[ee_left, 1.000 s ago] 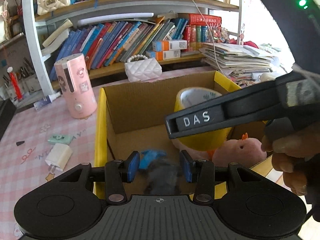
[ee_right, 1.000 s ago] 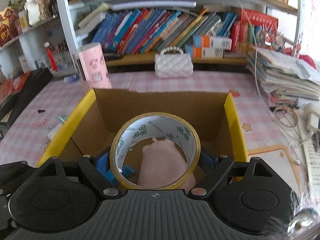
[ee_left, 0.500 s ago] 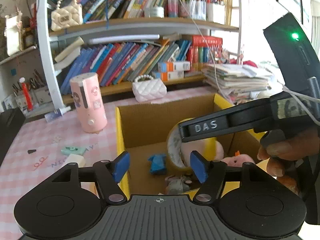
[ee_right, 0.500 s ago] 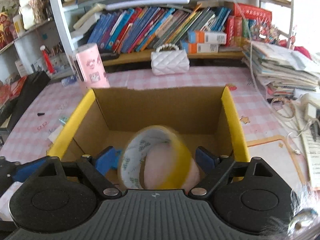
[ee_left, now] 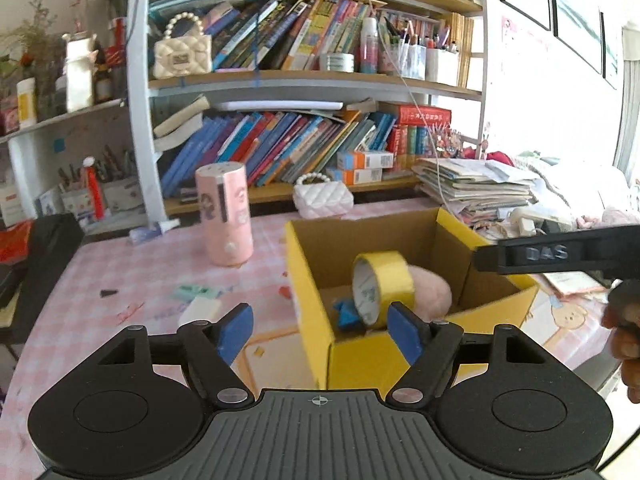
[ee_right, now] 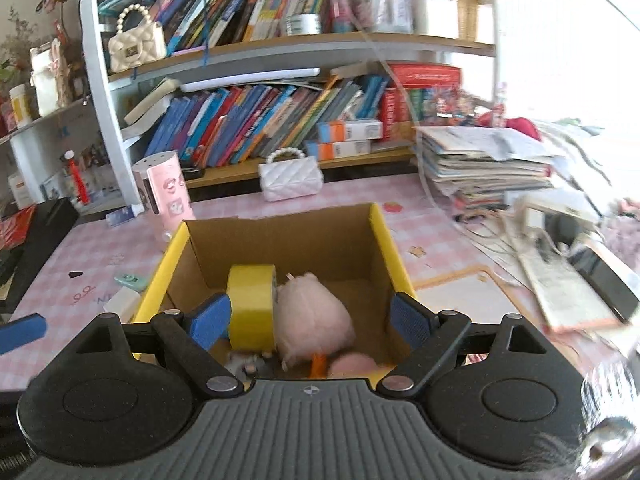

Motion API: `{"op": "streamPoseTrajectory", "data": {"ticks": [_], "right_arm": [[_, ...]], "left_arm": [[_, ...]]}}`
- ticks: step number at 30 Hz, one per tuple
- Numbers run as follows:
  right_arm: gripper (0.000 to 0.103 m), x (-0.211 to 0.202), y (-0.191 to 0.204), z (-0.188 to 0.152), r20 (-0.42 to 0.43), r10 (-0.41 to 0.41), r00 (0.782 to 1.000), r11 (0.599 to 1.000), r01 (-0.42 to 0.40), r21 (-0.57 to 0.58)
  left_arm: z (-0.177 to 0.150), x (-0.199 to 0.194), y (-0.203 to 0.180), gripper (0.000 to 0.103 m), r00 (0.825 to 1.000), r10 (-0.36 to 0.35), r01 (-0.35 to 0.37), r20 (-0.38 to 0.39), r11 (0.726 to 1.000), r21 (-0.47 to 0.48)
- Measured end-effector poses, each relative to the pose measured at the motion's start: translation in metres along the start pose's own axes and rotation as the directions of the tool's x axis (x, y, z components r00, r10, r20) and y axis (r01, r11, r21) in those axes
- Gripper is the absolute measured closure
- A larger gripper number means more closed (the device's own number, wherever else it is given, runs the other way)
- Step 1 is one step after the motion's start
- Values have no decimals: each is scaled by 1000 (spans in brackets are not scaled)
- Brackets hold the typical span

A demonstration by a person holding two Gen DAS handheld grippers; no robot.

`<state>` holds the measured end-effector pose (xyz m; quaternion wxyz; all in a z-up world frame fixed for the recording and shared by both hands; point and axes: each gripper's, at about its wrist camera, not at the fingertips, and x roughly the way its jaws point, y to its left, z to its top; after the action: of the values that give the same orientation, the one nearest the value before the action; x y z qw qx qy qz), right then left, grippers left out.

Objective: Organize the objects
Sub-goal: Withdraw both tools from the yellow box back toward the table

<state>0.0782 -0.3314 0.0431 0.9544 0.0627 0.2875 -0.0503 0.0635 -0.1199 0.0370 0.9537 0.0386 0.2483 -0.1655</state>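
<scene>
A yellow-edged cardboard box (ee_left: pixel 310 304) stands open on the pink checked table. Inside, a roll of yellow tape (ee_left: pixel 382 288) stands on edge against a pink plush toy (ee_left: pixel 430 294), beside a small blue thing (ee_left: pixel 346 314). My left gripper (ee_left: pixel 320 332) hovers above the box's near left corner, its jaws opening with nothing held. In the right wrist view my right gripper (ee_right: pixel 309 319) is open above the near edge of the box (ee_right: pixel 280 240), over the tape (ee_right: pixel 252 300) and plush (ee_right: pixel 312 316). A small grey thing (ee_right: pixel 244 362) lies at the box's near end.
A pink cylinder (ee_left: pixel 224 216) and a white quilted purse (ee_left: pixel 323 200) stand behind the box. A white charger (ee_left: pixel 199 310) and a green item (ee_left: pixel 194 291) lie left of it. Stacked papers (ee_left: pixel 476 188) and a phone (ee_right: pixel 608 276) are right. Bookshelves fill the back.
The right gripper let go of the tape roll, which now rests in the box. The left jaws spread and dropped a small grey thing. Both grippers drew back and up from the box.
</scene>
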Motion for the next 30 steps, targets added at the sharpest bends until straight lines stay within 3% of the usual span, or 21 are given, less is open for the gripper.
{"op": "streamPoseTrajectory", "data": {"ticks": [11, 19, 30], "right_arm": [[17, -42, 30, -79, -92, -121, 988, 992, 122, 9], [17, -52, 73, -118, -161, -74, 984, 996, 65, -62], [16, -59, 113, -138, -212, -3, 977, 995, -18, -100]], "left_arm": [[-49, -35, 31, 27, 994, 51, -53, -100, 998, -16], [-76, -52, 45, 26, 984, 58, -60, -167, 998, -7], [-98, -78, 75, 21, 973, 95, -106, -208, 994, -40]]}}
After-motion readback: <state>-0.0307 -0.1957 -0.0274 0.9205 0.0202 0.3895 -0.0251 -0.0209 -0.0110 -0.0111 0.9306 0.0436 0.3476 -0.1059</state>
